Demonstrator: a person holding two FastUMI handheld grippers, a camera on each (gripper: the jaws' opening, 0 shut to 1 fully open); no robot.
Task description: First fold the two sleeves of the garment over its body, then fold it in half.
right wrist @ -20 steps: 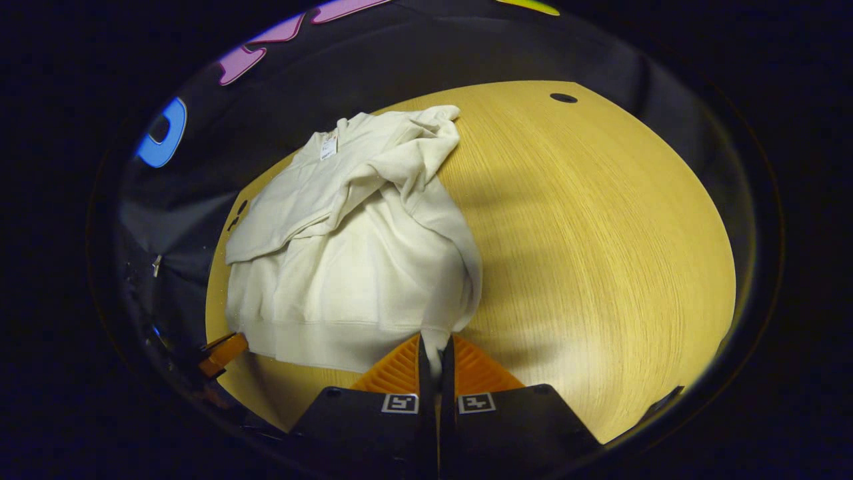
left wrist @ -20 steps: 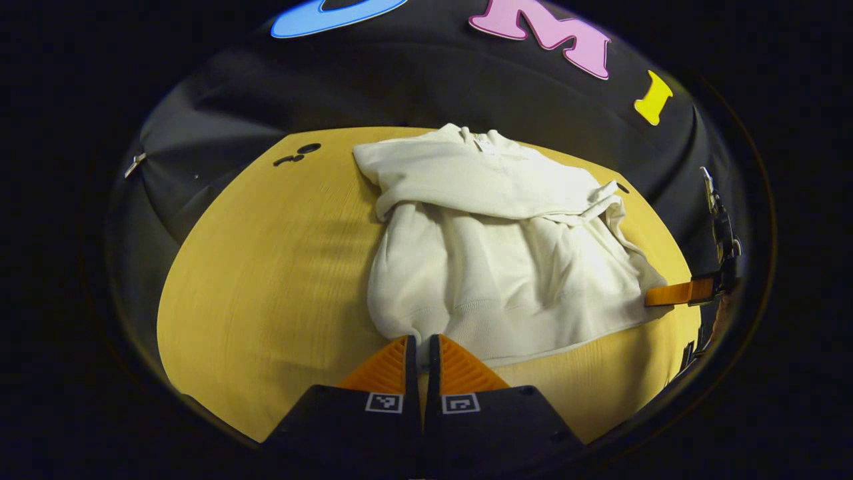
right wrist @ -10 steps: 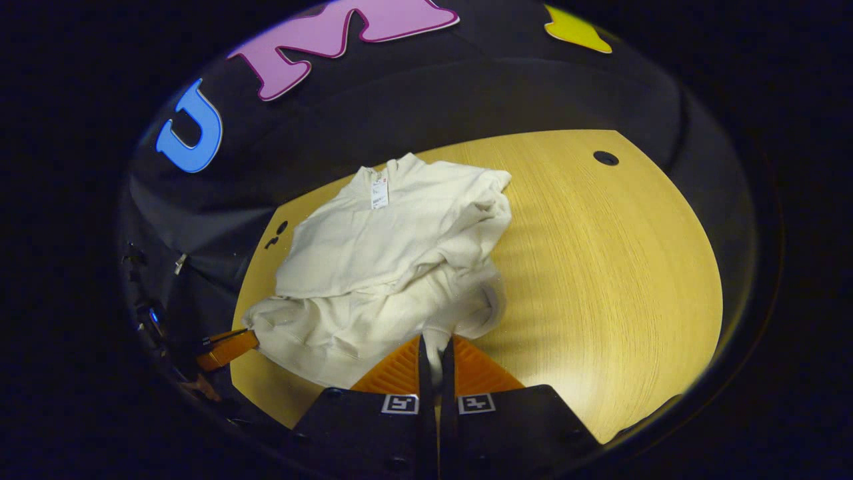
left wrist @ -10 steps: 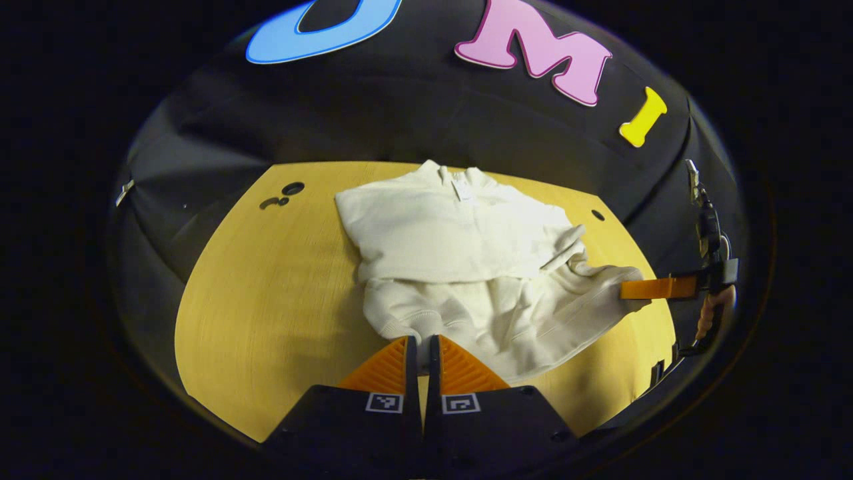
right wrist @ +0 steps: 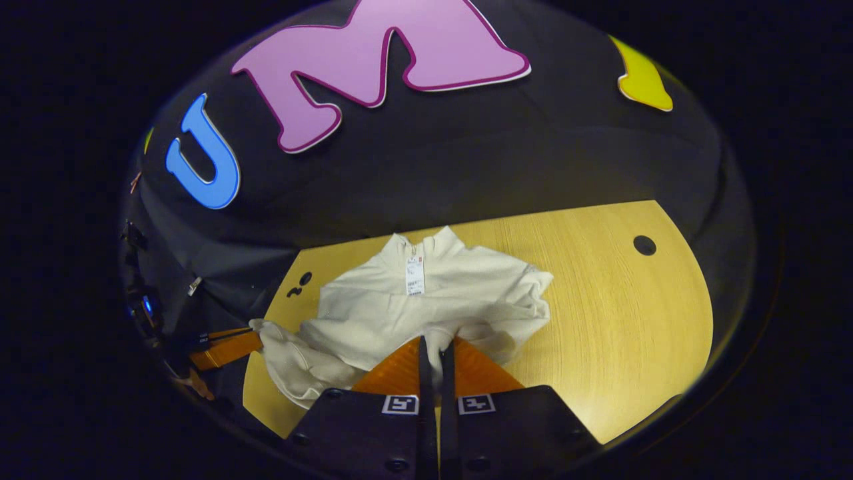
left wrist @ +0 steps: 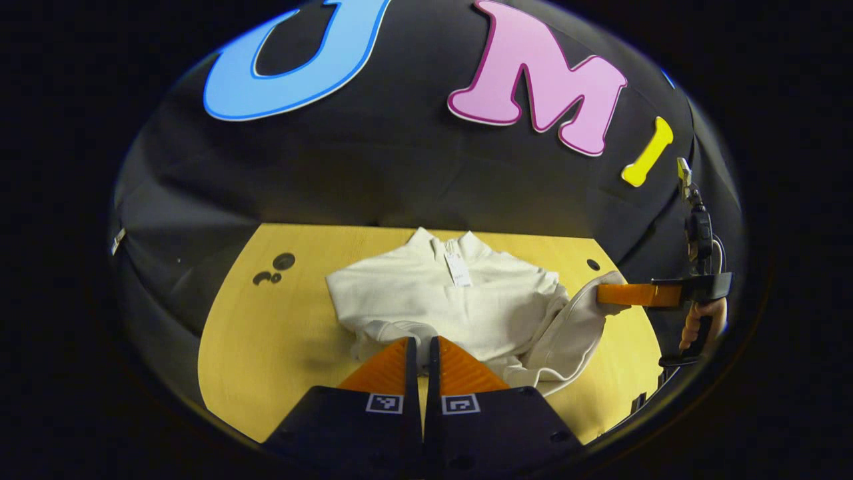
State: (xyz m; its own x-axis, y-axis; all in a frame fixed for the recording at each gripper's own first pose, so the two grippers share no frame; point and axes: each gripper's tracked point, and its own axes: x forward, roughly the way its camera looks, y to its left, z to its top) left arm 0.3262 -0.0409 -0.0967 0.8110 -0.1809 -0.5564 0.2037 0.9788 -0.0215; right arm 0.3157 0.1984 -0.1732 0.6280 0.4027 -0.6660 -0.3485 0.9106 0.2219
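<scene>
- Yellow wood-grain table (left wrist: 266,333), rounded at its edges and pierced by small dark holes (right wrist: 644,245), ran across the lower half of both views, with black cloth booth wall (left wrist: 400,167) rising behind it.
- Cream garment (left wrist: 453,300), a soft knit sweatshirt with a stand-up collar and a paper tag (right wrist: 414,277) hanging at the neck, lay near the table's far edge, collar toward the wall; its upper body rested flat while the near hem was lifted off the wood and bunched in loose folds toward both cameras.
- Left gripper (left wrist: 421,350) sat low over the table with its ridged, wedge-shaped fingers drawn almost together, a bit of the hem pinched in the slim gap between them; in the right gripper view it (right wrist: 250,333) reached in level from the left edge, its tips pressed on a raised corner of fabric.
- Right gripper (right wrist: 433,353) was likewise clamped narrow on a tuft of hem that stood up between its fingers; in the left gripper view it (left wrist: 603,294) was held horizontal at the right side, fabric draping down from its tips.
- A hand (left wrist: 700,320) gripped the right gripper's handle at the far right of the left gripper view, fingers curled around it.
</scene>
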